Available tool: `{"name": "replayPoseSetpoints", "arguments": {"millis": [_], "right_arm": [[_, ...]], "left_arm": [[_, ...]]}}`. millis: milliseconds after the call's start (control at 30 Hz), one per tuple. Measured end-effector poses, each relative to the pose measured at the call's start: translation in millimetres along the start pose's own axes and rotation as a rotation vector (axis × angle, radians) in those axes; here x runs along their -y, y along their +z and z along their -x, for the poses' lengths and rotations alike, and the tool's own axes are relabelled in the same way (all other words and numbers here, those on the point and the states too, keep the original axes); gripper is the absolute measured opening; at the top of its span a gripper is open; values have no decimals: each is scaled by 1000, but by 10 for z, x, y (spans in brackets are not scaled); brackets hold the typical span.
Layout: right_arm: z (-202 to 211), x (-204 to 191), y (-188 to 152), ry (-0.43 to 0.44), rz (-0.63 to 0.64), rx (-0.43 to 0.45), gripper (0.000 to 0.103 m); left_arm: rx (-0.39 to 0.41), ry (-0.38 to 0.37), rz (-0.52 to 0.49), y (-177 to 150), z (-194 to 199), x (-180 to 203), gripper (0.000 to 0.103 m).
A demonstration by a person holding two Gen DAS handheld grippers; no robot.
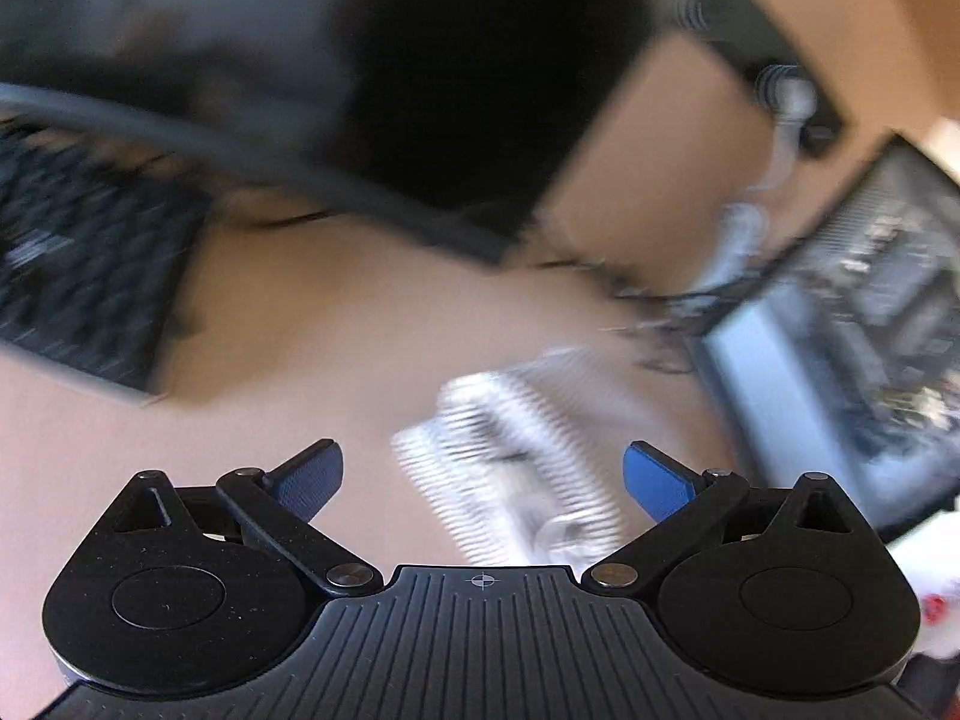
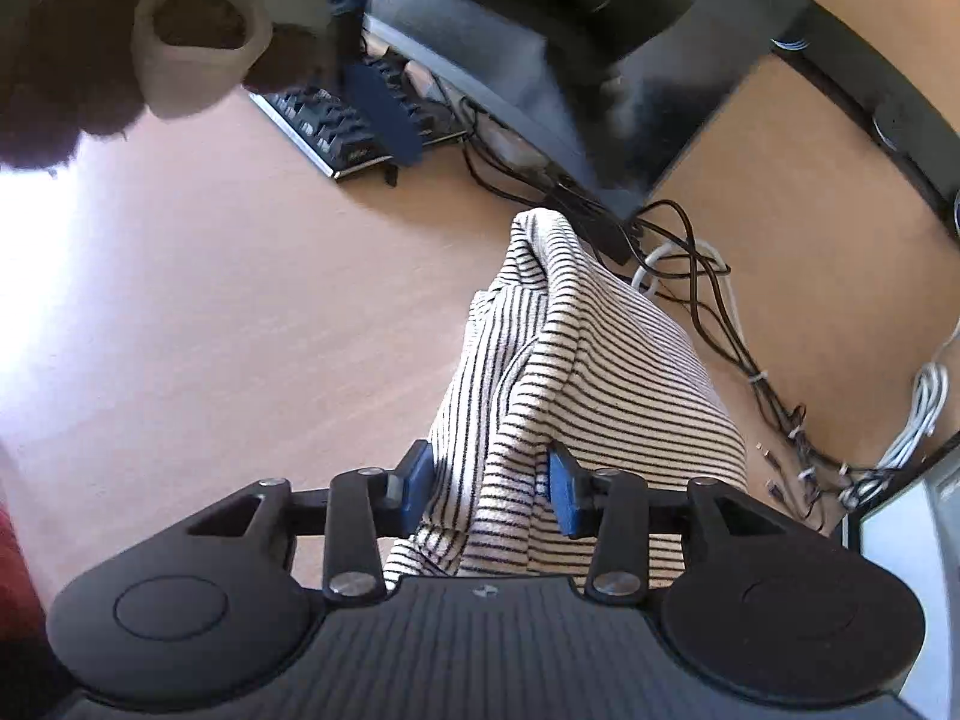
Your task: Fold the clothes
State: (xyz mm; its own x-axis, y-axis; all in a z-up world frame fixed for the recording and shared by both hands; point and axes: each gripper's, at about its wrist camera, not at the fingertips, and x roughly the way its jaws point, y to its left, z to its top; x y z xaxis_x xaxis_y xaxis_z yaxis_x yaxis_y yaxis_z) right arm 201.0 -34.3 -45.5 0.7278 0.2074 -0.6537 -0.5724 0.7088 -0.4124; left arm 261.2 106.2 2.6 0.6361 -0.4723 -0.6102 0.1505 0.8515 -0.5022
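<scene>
Above the desk, the right gripper clamps a bunched striped shirt; the left gripper hangs spread, empty. Likely next: spreading it flat.

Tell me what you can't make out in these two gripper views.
- Left wrist view: motion blur smears everything; the striped garment beyond the open left gripper shows no clear shape.
- Right wrist view: the right gripper covers the garment's near end.
- Right wrist view: the top-left objects are blurred and cut off.
</scene>
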Motion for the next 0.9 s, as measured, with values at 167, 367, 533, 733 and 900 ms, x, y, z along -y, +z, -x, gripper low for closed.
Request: {"name": "replayPoseSetpoints", "arguments": {"millis": [167, 367, 533, 733, 900], "right_arm": [[238, 489, 19, 24, -227, 49, 43], [132, 504, -3, -15, -238, 39, 34], [353, 619, -152, -36, -238, 16, 18], [507, 850, -191, 7, -333, 13, 8], [587, 1093, -154, 129, -542, 46, 8]], "left_arm": [[-12, 49, -32, -47, -130, 119, 102], [-66, 112, 6, -170, -179, -47, 102], [-118, 50, 20, -288, -289, -5, 99], [-212, -34, 6, -508, -538, 137, 63], [-212, -16, -52, -558, -648, 239, 47]]}}
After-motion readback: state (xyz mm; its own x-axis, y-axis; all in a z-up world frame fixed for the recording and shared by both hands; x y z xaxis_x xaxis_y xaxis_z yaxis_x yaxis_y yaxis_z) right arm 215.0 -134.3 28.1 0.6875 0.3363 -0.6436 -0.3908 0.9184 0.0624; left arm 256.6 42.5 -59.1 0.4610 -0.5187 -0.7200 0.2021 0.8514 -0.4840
